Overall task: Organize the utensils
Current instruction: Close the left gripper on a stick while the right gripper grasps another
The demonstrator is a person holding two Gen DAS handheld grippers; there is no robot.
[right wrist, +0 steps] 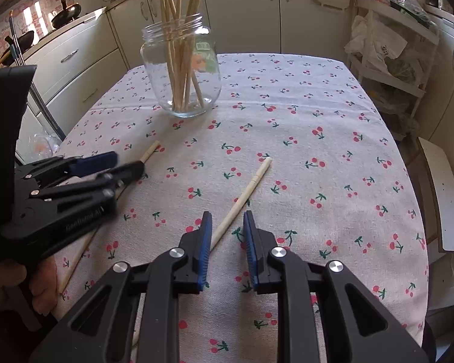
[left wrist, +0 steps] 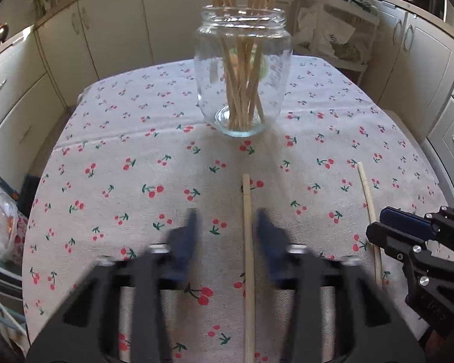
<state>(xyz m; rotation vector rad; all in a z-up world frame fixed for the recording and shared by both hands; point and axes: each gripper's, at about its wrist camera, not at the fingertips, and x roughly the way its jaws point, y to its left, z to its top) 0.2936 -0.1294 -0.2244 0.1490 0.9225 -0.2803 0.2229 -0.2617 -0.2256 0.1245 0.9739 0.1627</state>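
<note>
The worktop (left wrist: 136, 139), under a cherry-print cloth, carried a glass jar (left wrist: 242, 78) holding upright chopsticks. Two loose chopsticks lay nearer. The left hand-held gripper (left wrist: 227, 230) stood unclenched, its fingers astride one chopstick (left wrist: 248, 242) without pressing. The right hand-held gripper (right wrist: 227, 227) likewise stood released astride the other chopstick (right wrist: 245, 193).

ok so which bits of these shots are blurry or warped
Left wrist view: the left gripper is smeared, the jar is sharp. Right wrist view: the right gripper is crisp, the left gripper slightly soft. Both views: the fisheye bows the tablecloth edges.
</note>
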